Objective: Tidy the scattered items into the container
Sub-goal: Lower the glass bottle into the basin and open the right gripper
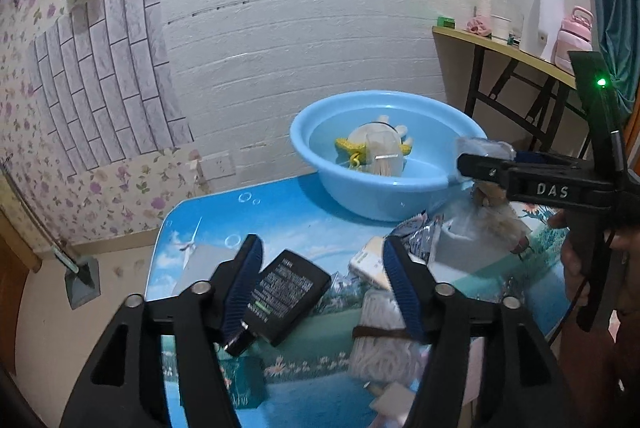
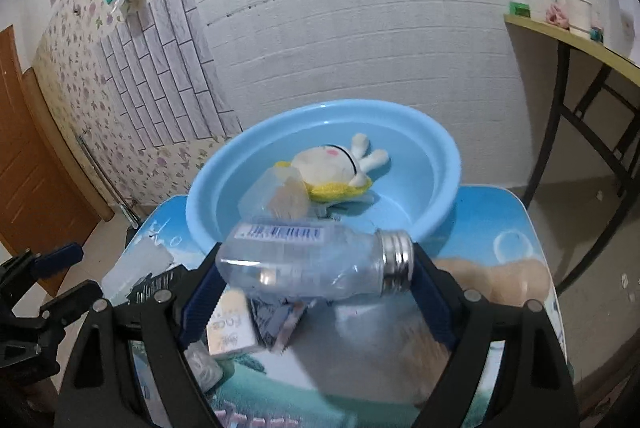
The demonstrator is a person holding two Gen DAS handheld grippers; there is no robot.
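Two tools are seen: the right tool [image 2: 316,268] is clenched on a clear bottle [image 2: 312,260] held crosswise just near of the blue basin [image 2: 440,164], while the left tool [image 1: 320,288] is spread above a black box [image 1: 286,294] on the bench [image 1: 280,208].

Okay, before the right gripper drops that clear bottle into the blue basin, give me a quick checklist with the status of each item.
1. Clear bottle held between the right gripper fingers: ok.
2. Silver cap on the bottle: ok.
3. Blue basin just ahead: ok.
4. Free landing room beside the plush rabbit: ok.
5. Left gripper away from the basin: ok, open over the black pack.
6. Bottle fully past the rim: cannot tell.
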